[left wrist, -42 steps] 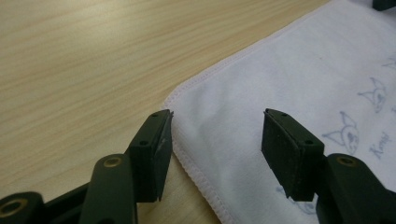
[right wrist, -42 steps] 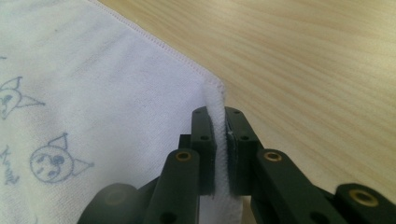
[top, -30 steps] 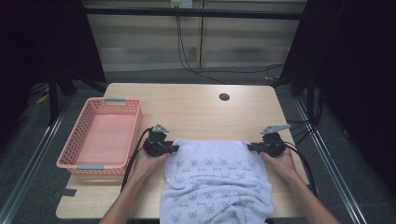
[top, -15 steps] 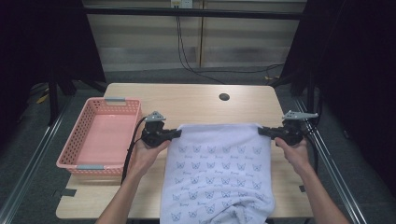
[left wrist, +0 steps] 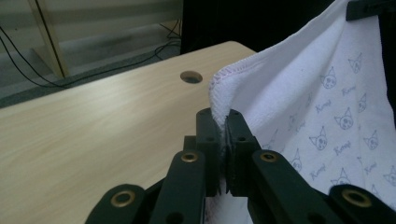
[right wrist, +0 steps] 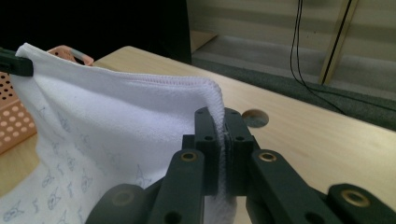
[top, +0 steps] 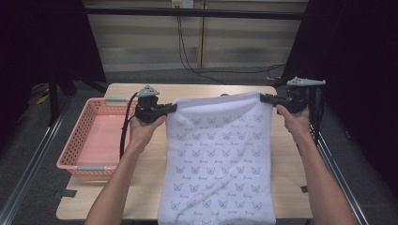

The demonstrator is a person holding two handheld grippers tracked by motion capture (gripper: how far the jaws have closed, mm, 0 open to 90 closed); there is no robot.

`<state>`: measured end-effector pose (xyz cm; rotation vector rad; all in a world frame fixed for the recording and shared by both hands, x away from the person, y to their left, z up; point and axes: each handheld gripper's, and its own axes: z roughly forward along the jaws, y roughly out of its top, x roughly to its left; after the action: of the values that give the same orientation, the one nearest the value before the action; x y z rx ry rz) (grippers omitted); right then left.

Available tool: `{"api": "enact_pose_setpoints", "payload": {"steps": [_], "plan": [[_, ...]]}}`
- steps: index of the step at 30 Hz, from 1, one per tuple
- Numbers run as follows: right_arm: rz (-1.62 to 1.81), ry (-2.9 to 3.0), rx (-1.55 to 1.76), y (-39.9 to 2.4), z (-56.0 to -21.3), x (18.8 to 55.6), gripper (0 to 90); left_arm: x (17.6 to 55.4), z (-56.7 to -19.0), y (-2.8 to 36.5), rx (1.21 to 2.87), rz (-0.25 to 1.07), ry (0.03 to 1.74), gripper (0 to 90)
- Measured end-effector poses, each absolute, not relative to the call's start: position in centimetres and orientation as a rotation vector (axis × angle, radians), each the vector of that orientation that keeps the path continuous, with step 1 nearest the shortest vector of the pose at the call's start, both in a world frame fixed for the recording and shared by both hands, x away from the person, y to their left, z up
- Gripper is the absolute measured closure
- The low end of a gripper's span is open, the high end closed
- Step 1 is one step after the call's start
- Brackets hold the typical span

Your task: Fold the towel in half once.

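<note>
A white towel [top: 218, 154] printed with small blue cat faces hangs stretched between both grippers above the wooden table [top: 141, 187]; its lower part drapes over the table's near edge. My left gripper [top: 174, 108] is shut on the towel's upper left corner [left wrist: 219, 93]. My right gripper [top: 263, 97] is shut on the upper right corner [right wrist: 212, 100]. In each gripper view the black jaws pinch the hemmed edge tightly. The top hem runs nearly level between the two grips.
A pink plastic basket [top: 70, 145] sits empty at the table's left side. A round cable hole [left wrist: 190, 76] lies in the tabletop beyond the towel. Black cables run across the floor behind the table, and dark curtains flank both sides.
Both hands have risen and moved apart, lifting the towel off the table and pulling its top edge taut. The towel now hangs spread instead of lying bunched.
</note>
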<state>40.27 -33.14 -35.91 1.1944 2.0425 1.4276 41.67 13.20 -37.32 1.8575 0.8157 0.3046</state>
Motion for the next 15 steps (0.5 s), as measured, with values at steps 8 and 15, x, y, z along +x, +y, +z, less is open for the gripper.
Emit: {"api": "enact_pose_setpoints", "payload": {"steps": [8, 15], "plan": [[1.431, 2.009, 1.189, -33.2, -33.5, 42.6, 87.1, 43.8, -34.4, 13.3, 1.827, 0.358, 0.808, 86.6], [1.478, 1.988, 1.176, -33.3, -32.7, 42.5, 87.4, 43.1, -34.5, 13.4, 1.795, 0.313, 0.807, 86.8]]}}
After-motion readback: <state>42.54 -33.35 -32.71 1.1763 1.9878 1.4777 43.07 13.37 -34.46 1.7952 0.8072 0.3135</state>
